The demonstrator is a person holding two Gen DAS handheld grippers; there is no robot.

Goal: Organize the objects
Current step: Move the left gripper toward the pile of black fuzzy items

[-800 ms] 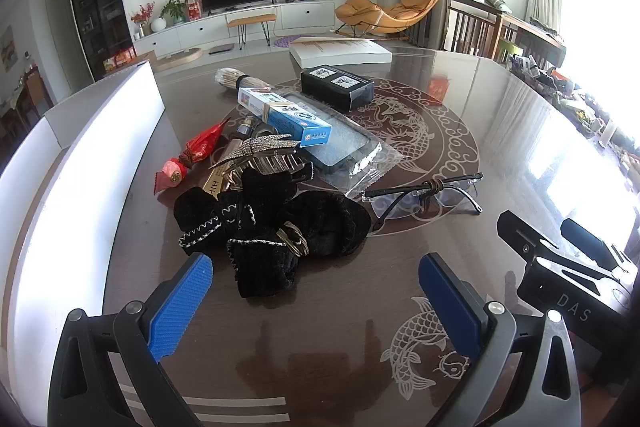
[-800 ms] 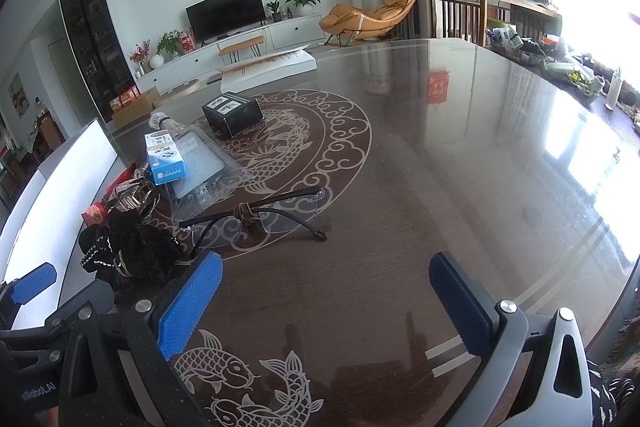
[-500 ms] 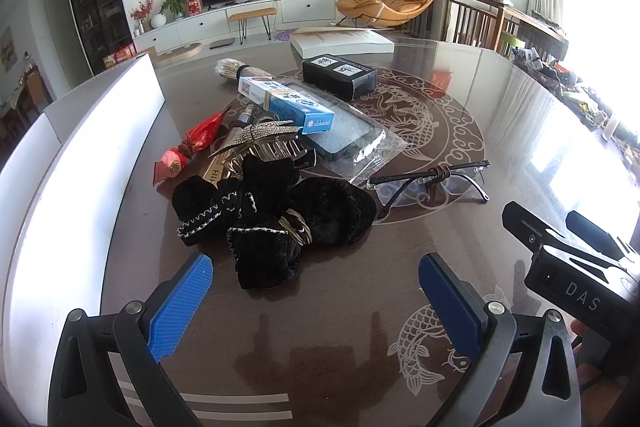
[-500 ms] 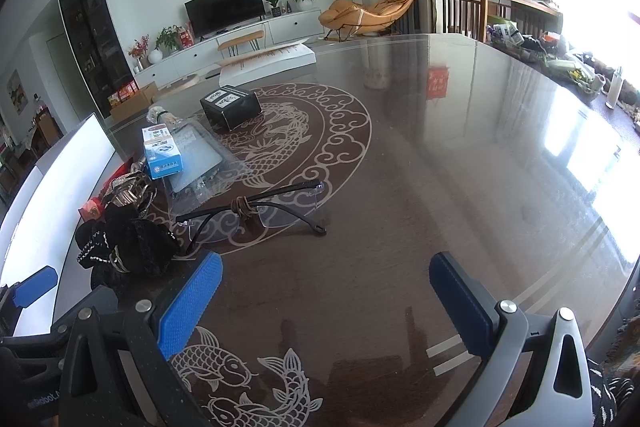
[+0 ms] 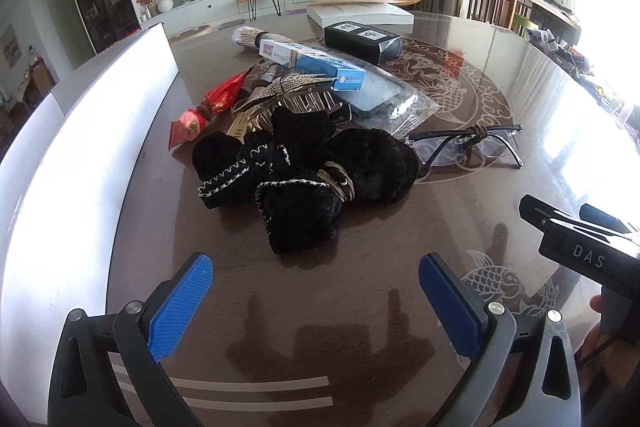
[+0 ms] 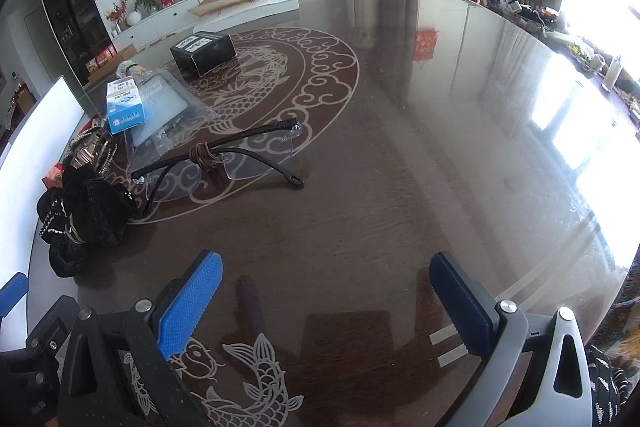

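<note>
A pile of objects lies on the dark round table (image 5: 500,75). In the left wrist view I see black velvet hair ties (image 5: 304,179), a rhinestone hair clip (image 5: 292,91), red candy wrappers (image 5: 208,107), a blue box (image 5: 316,65), a black box (image 5: 362,37), a bagged phone case (image 5: 384,99) and glasses (image 5: 468,143). My left gripper (image 5: 316,291) is open and empty, just in front of the hair ties. My right gripper (image 6: 326,291) is open and empty, short of the glasses (image 6: 224,159); its body shows in the left wrist view (image 5: 580,247).
A white open box (image 5: 72,155) runs along the table's left side. A white flat box (image 5: 360,13) lies at the far edge. The blue box (image 6: 124,103) and black box (image 6: 204,51) also show in the right wrist view. Chairs stand beyond the table's right side.
My left gripper has moved forward toward the black hair ties, which now look larger and closer. My right gripper has shifted slightly. Both stay open.
</note>
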